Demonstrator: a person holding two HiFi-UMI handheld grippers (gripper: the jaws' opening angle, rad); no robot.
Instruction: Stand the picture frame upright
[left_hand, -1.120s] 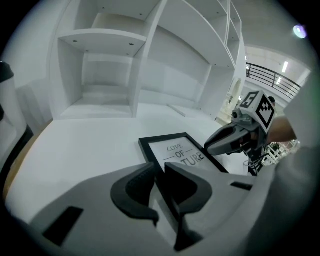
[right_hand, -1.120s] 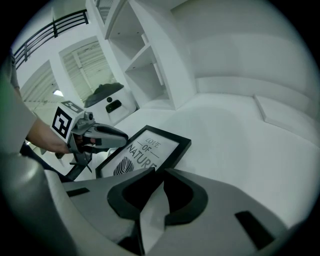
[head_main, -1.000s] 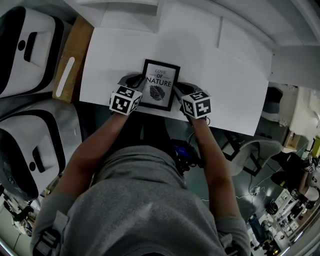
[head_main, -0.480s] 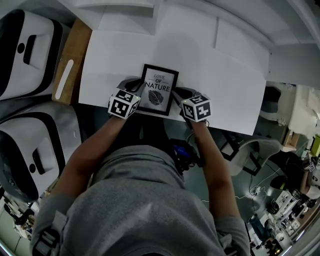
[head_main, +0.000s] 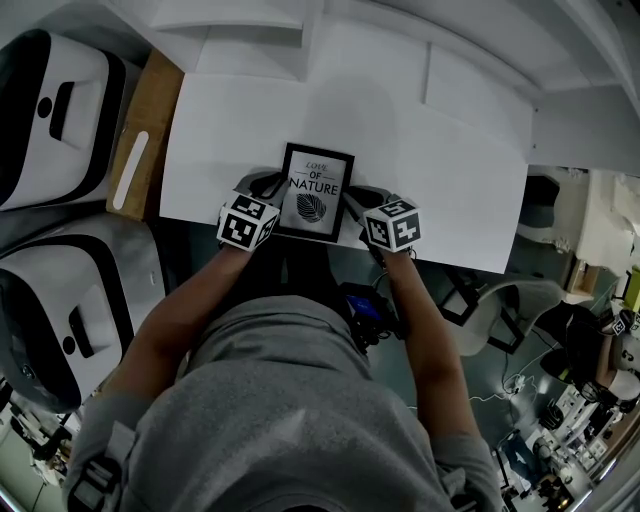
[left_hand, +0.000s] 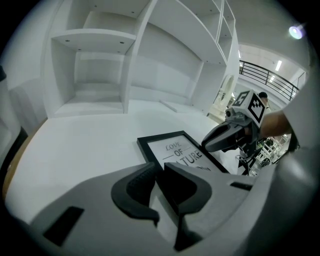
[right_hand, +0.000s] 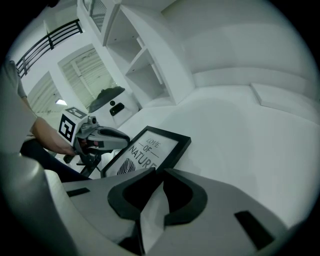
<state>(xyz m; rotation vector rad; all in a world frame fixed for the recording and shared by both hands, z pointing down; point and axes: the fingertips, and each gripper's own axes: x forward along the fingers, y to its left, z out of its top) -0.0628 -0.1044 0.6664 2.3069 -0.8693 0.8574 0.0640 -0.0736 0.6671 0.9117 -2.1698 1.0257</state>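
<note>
1. I'm clamping the fingers of the left gripper (left_hand: 157, 172) and right gripper (right_hand: 159, 177) on the picture frame (head_main: 315, 192), one per side edge.
2. It's lying near the front edge of the table (head_main: 450, 180); gripping both sides is steadying it for tipping upright.

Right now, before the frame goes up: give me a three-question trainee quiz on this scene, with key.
1. True or false: the picture frame stands upright on the white table.
2. The frame reads: A) Love of Nature B) Home Sweet Home C) nothing.
3. Which is clamped on the frame: the left gripper, the right gripper, or both?
Key: 1 false, it shows face up to the head view. 2 A. 3 both, one on each side edge.
</note>
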